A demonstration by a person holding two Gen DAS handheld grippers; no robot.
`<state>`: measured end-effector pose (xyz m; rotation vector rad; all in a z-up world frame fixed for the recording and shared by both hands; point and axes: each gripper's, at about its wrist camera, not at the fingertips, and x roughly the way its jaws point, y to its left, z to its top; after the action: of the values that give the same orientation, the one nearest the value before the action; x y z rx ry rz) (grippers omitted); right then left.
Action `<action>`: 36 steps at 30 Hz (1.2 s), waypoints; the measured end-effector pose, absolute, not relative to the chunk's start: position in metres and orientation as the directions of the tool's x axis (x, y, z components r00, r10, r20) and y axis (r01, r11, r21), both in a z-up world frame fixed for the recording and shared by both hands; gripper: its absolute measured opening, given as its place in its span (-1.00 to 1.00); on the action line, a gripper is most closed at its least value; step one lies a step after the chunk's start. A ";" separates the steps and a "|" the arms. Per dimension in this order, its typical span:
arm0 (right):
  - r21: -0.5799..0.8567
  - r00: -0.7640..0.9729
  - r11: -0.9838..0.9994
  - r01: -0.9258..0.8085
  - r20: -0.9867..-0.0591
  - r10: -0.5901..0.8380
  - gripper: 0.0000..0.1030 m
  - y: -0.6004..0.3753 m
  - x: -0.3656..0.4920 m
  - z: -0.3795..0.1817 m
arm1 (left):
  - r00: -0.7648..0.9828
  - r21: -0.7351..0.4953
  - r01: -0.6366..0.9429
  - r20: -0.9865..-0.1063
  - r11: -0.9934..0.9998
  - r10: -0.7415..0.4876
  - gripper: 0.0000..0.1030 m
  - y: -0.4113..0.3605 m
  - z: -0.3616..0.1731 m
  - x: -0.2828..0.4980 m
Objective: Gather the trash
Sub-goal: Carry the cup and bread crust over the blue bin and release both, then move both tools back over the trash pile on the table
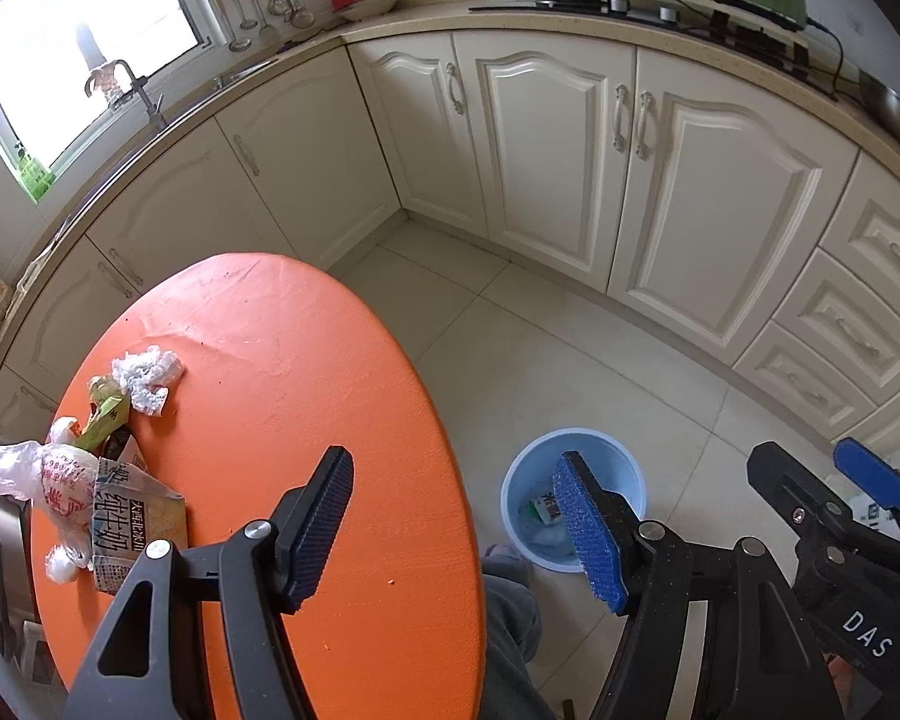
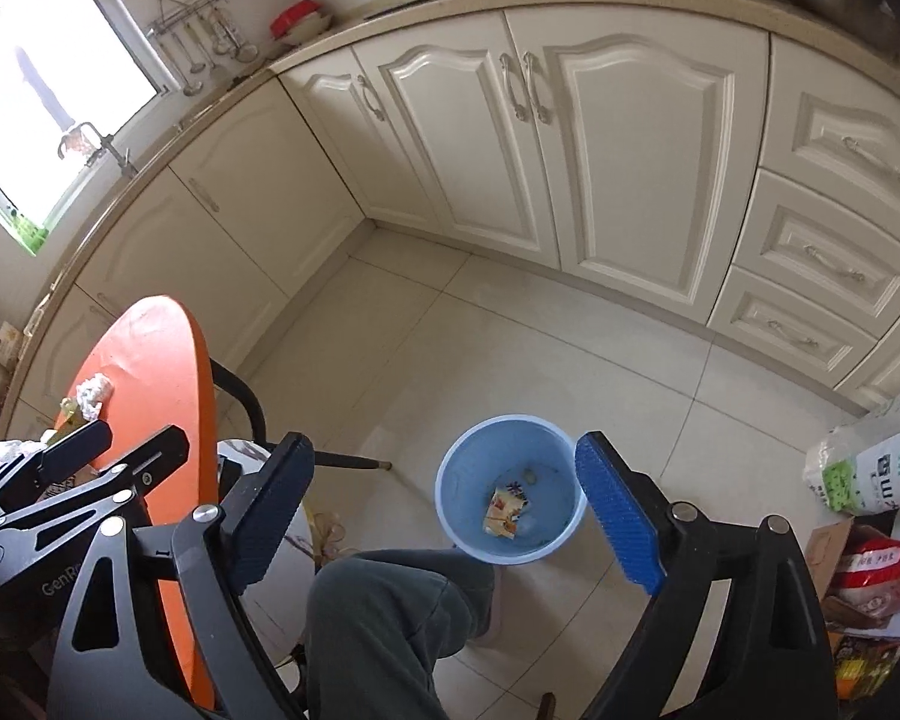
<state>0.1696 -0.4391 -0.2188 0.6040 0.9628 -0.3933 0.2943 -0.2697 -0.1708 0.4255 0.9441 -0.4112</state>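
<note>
The flattened milk carton (image 1: pixel 131 516) left of the left claw (image 1: pixel 459 531) reads "纯牛奶". "DAS" stands in white letters on the right claw's black body (image 1: pixel 858 624), to the left claw's right. The left claw's body (image 2: pixel 60 585) shows "GenRo", cut off

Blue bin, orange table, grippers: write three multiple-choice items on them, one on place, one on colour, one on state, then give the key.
1. Where does the blue bin stand?
A. on the floor beside the orange table
B. on the counter
C. on the table

2. What colour is the crumpled wad of trash on the table?
A. red
B. white
C. black

3. How are the right gripper jaws?
A. shut on a carton
B. shut on nothing
C. open, nothing between them

Key: 1 A, the bin sits on floor tiles past the table edge. 2 B, the wad is white. 3 C, the pads stand wide apart over the bin, with a wrapper lying inside.
</note>
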 end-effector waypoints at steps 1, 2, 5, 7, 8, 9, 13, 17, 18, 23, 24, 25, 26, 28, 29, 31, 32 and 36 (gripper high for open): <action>0.296 0.517 0.771 0.563 -0.855 -0.049 0.76 -0.438 0.172 -0.219 | 0.519 0.164 0.511 -0.841 0.844 -0.151 0.27 -0.269 -0.171 0.296; 0.298 0.513 0.768 0.567 -0.857 -0.046 0.76 -0.437 0.172 -0.220 | 0.517 0.160 0.511 -0.842 0.845 -0.153 0.27 -0.267 -0.171 0.296; 0.296 0.499 0.759 0.580 -0.866 -0.044 0.76 -0.436 0.171 -0.221 | 0.511 0.150 0.512 -0.845 0.846 -0.160 0.27 -0.263 -0.170 0.298; 0.291 0.489 0.753 0.591 -0.871 -0.047 0.76 -0.437 0.168 -0.220 | 0.506 0.143 0.515 -0.847 0.845 -0.165 0.26 -0.261 -0.169 0.298; 0.291 0.488 0.750 0.594 -0.871 -0.049 0.76 -0.438 0.167 -0.220 | 0.506 0.141 0.517 -0.846 0.844 -0.168 0.26 -0.258 -0.167 0.298; 0.291 0.490 0.748 0.596 -0.870 -0.052 0.76 -0.437 0.165 -0.218 | 0.507 0.139 0.519 -0.845 0.843 -0.172 0.26 -0.257 -0.166 0.298; 0.281 0.492 0.752 0.597 -0.868 -0.067 0.76 -0.430 0.160 -0.210 | 0.507 0.128 0.526 -0.841 0.841 -0.189 0.27 -0.244 -0.160 0.291; 0.279 0.500 0.757 0.591 -0.863 -0.072 0.76 -0.421 0.156 -0.201 | 0.519 0.121 0.522 -0.830 0.844 -0.202 0.27 -0.224 -0.150 0.282; 0.278 0.503 0.760 0.587 -0.861 -0.073 0.76 -0.418 0.155 -0.198 | 0.523 0.119 0.519 -0.828 0.846 -0.204 0.27 -0.219 -0.148 0.280; 0.282 0.526 0.774 0.567 -0.847 -0.077 0.76 -0.398 0.149 -0.181 | 0.542 0.107 0.496 -0.813 0.862 -0.211 0.27 -0.184 -0.135 0.265; 0.280 0.530 0.778 0.562 -0.844 -0.079 0.76 -0.393 0.149 -0.178 | 0.547 0.105 0.490 -0.810 0.865 -0.212 0.27 -0.176 -0.131 0.261; 0.279 0.534 0.783 0.557 -0.842 -0.080 0.76 -0.389 0.148 -0.175 | 0.552 0.103 0.484 -0.807 0.869 -0.212 0.27 -0.169 -0.129 0.258; 0.277 0.538 0.787 0.551 -0.839 -0.081 0.76 -0.383 0.148 -0.171 | 0.556 0.100 0.477 -0.804 0.873 -0.211 0.27 -0.162 -0.126 0.254; 0.277 0.547 0.797 0.537 -0.834 -0.079 0.76 -0.373 0.147 -0.164 | 0.564 0.093 0.462 -0.798 0.882 -0.212 0.27 -0.145 -0.120 0.248; 0.276 0.551 0.802 0.529 -0.831 -0.077 0.76 -0.367 0.147 -0.161 | 0.569 0.090 0.453 -0.795 0.887 -0.210 0.27 -0.137 -0.118 0.244; 0.277 0.558 0.813 0.512 -0.827 -0.070 0.76 -0.355 0.148 -0.155 | 0.577 0.082 0.431 -0.790 0.899 -0.205 0.27 -0.119 -0.112 0.239; 0.278 0.561 0.819 0.502 -0.825 -0.064 0.76 -0.350 0.148 -0.153 | 0.581 0.076 0.418 -0.789 0.905 -0.202 0.27 -0.109 -0.110 0.237; 0.276 0.570 0.843 0.463 -0.821 -0.044 0.76 -0.324 0.154 -0.144 | 0.591 0.060 0.366 -0.786 0.929 -0.182 0.27 -0.071 -0.101 0.228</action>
<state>0.1540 -0.3243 -0.1436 0.5009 0.9246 -0.3124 0.2284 -0.0713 -0.1005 0.2245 0.8839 -0.3217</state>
